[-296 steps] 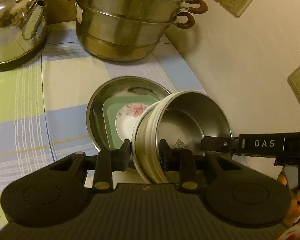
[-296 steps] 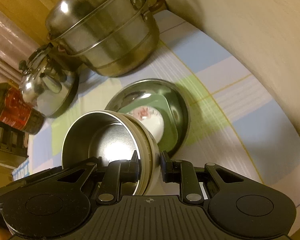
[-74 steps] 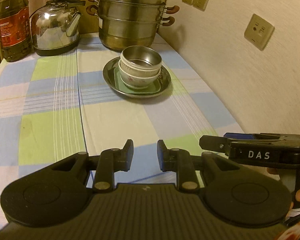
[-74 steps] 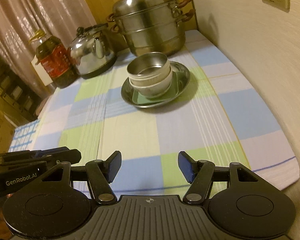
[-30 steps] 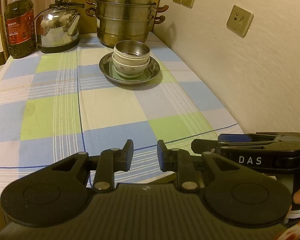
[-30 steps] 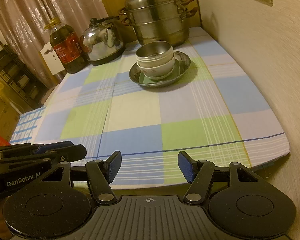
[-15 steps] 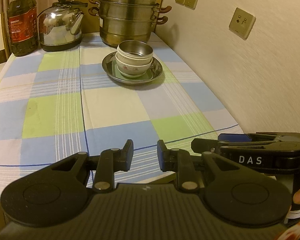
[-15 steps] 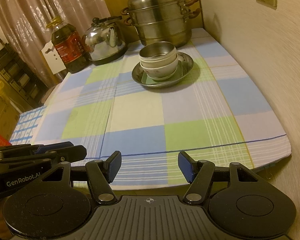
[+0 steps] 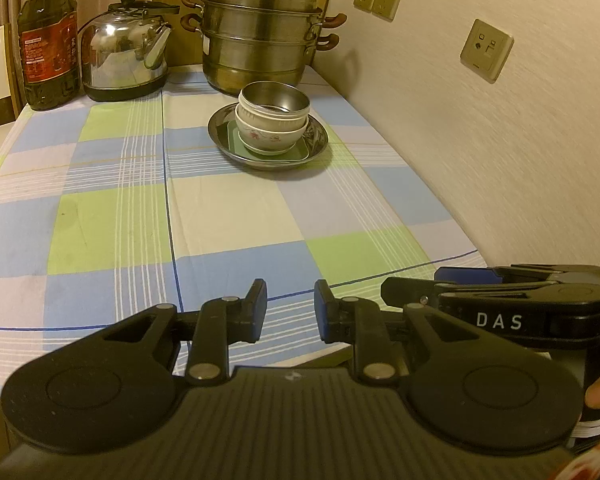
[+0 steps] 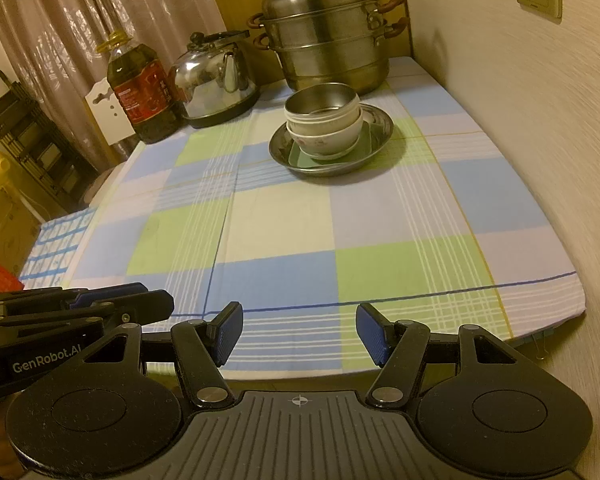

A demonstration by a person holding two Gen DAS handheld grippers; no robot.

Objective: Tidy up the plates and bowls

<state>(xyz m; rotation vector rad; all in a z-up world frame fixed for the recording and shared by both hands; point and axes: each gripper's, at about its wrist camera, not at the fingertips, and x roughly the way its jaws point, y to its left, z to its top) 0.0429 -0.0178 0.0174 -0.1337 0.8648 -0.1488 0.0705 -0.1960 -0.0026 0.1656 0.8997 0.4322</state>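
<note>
Left wrist view shows the steel bowl (image 9: 274, 100) nested in the floral bowl (image 9: 270, 134) on the green plate (image 9: 236, 140) inside the steel plate (image 9: 320, 140), far across the tabletop (image 9: 220, 208). Left tool (image 9: 290, 300) narrow and empty, right tool (image 10: 298, 332) wide and empty; stacking looks done, nothing left to grasp.

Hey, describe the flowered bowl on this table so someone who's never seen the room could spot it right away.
Start at the big two-tier steel steamer pot at the far end of the checked tablecloth, by the wall. Just in front of it a round steel plate carries a stack of dishes. The white bowl with pink flowers is the lower one, on a pale green dish, with a plain steel bowl nested inside it.
</note>
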